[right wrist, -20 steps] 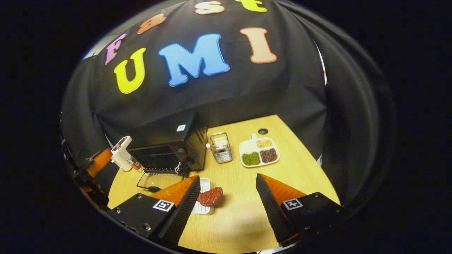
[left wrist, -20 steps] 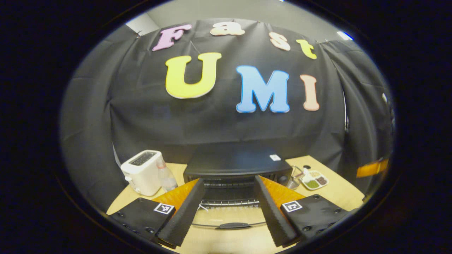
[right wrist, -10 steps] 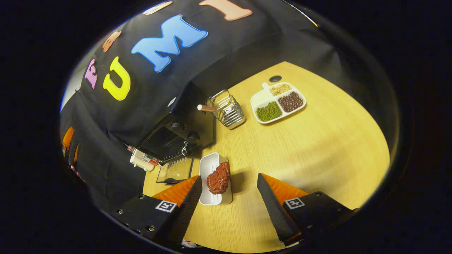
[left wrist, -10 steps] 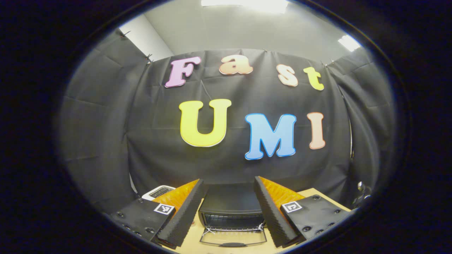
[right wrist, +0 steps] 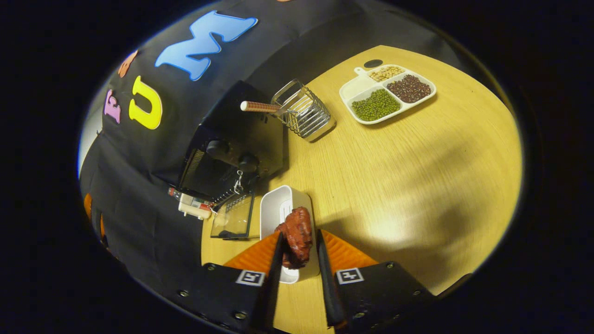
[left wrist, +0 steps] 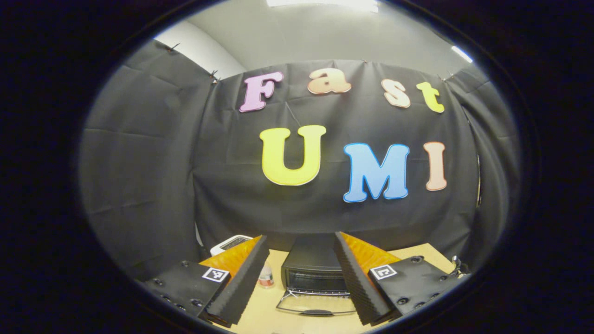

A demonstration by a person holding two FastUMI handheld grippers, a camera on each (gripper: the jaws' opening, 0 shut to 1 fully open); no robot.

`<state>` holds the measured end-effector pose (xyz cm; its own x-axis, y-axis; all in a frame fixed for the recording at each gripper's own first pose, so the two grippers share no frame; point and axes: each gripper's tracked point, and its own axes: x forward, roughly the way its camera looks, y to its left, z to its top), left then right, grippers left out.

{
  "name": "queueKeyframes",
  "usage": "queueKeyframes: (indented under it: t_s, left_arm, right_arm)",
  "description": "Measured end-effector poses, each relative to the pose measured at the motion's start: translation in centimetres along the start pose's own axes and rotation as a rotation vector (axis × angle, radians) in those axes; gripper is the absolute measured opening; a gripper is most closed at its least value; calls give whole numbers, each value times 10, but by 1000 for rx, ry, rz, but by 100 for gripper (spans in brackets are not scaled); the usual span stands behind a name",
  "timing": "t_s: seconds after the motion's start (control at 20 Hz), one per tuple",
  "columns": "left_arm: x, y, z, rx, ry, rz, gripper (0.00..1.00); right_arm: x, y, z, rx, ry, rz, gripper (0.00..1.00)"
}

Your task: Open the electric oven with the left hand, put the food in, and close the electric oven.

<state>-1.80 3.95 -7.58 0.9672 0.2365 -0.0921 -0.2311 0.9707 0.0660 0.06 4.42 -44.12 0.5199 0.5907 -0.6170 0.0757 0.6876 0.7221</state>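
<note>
The black electric oven stands on the wooden table with its glass door folded down flat in front. My left gripper is open, held back from the oven with nothing between its fingers. In the right gripper view the oven is at the left, its open door beside a white tray. A reddish-brown piece of meat lies on that tray. My right gripper is shut on it, one finger on each side.
A white toaster and a small bottle stand left of the oven. Right of the oven is a wire basket holding a wooden-handled utensil. A divided white dish of beans sits at the far right of the table.
The right gripper came down over the tray and shut on the meat. The left gripper drew back from the open oven, still open.
</note>
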Motion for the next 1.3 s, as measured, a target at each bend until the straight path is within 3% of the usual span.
queueKeyframes:
  t_s: [0.1,0.15,0.2,0.25,0.5,0.9,1.1,1.25,1.3]
  left_arm:
    - [2,1,-3,-5,7,-3,99]
    - [4,1,-2,-4,7,-5,95]
    - [6,2,-1,-4,4,-11,92]
    - [7,2,2,-4,1,-22,92]
    - [22,7,12,39,-28,-90,94]
    - [48,22,7,-33,-25,-209,92]
    - [53,40,8,-51,-25,-246,92]
    - [59,58,7,-37,-22,-247,99]
    - [60,62,6,-37,-19,-249,95]
  right_arm:
    - [0,7,9,64,-7,70,28]
    - [11,10,4,87,-1,79,18]
    - [1,13,9,130,-12,85,17]
    - [3,13,9,154,-18,87,9]
    - [-15,34,25,239,-98,123,9]
    - [-62,128,49,252,-263,262,8]
    - [-48,166,49,208,-273,283,8]
    - [-20,190,48,188,-259,288,9]
    - [-9,199,47,188,-247,290,9]
